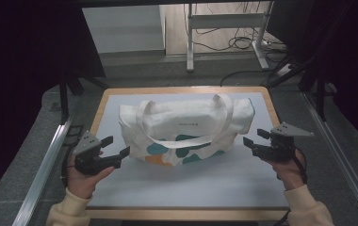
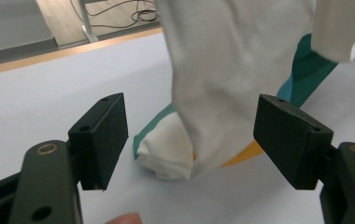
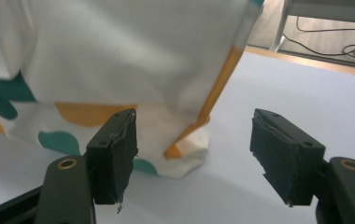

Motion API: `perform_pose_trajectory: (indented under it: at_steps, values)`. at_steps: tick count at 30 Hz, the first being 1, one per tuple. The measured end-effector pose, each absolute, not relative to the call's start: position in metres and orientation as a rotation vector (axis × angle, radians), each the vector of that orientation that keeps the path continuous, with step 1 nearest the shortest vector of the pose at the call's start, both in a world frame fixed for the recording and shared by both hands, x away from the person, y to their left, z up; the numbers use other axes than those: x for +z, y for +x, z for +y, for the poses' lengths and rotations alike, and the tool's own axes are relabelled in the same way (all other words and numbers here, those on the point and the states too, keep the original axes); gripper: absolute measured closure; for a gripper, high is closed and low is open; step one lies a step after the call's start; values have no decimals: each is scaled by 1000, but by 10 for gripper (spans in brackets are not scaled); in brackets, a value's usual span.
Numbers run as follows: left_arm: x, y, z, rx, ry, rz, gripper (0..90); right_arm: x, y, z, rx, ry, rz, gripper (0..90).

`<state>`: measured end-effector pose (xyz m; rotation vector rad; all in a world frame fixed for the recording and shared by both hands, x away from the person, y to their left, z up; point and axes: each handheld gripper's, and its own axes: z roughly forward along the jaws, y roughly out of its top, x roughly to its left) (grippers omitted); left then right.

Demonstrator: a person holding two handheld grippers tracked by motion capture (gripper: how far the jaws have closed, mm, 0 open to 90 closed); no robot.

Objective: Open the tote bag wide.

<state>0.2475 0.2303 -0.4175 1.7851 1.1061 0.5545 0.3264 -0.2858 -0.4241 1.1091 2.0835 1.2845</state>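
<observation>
Tongs [image 1: 114, 147] [image 1: 254, 137] agape beside soft cream canvas bag [image 1: 186, 127]

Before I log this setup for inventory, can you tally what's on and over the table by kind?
Tote bag, white with teal and orange patches: 1
Handheld grippers, left gripper and right gripper, both with open jaws: 2
Table with a pale top: 1
Total: 4

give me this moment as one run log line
scene: white tote bag lying on table | left gripper: open, at bag's left corner, not touching | right gripper: open, at bag's right corner, not touching | held: nothing
</observation>
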Motion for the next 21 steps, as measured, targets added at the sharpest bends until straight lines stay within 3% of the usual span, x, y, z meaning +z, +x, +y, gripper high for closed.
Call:
perform_pose_trajectory:
  at_steps: [6,12,21]
  values:
    - [-418,269,223,508,1796,1099,266,-418,349,-281,1285,1104,2097,318]
    - [-424,280,216,445,1804,1092,342,-417,357,-273,1298,1098,2110,318]
    - [-427,282,212,432,1830,1065,571,-421,364,-274,1342,1121,2129,335]
